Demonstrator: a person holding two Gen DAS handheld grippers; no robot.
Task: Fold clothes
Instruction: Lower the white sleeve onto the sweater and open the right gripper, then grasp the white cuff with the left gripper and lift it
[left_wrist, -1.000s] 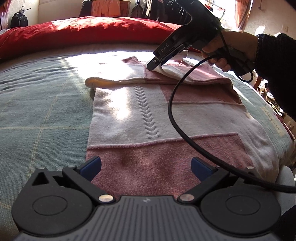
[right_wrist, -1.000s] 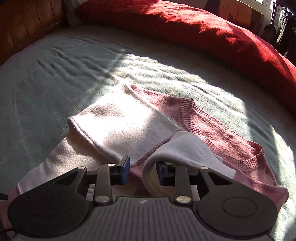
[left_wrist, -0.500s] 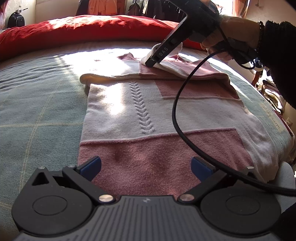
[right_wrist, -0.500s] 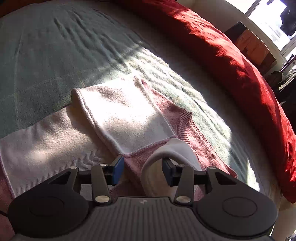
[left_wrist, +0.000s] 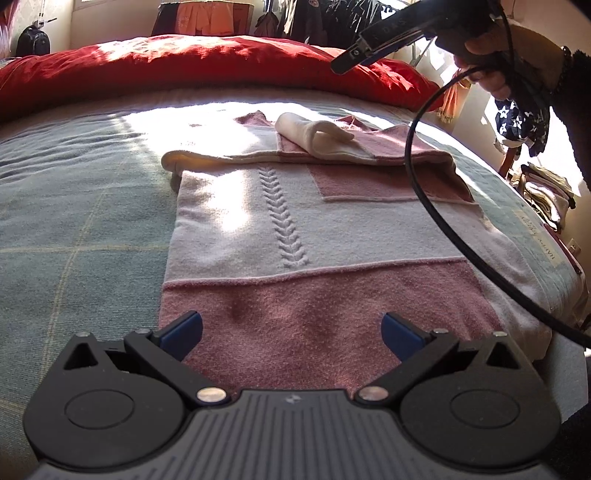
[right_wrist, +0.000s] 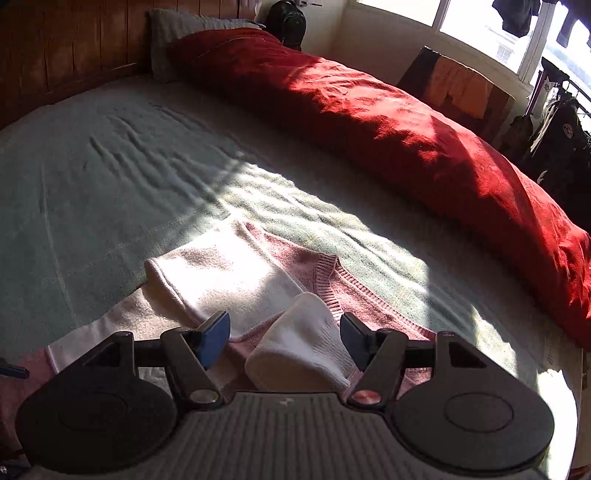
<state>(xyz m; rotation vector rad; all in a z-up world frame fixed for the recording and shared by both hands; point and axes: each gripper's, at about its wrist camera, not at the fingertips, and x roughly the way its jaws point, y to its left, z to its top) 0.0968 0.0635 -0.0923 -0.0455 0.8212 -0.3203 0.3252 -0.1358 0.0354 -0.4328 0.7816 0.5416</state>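
One pink-and-white sweater (left_wrist: 295, 236) is lying flat mid-bed (left_wrist: 74, 206), sleeves folded in; right gripper (right_wrist: 284, 341), jaws just opening and clear of the sleeve cuff (right_wrist: 299, 350), is hovering above; left gripper (left_wrist: 291, 330) is waiting spread at the hem, likely next pinching it for the lengthwise fold.
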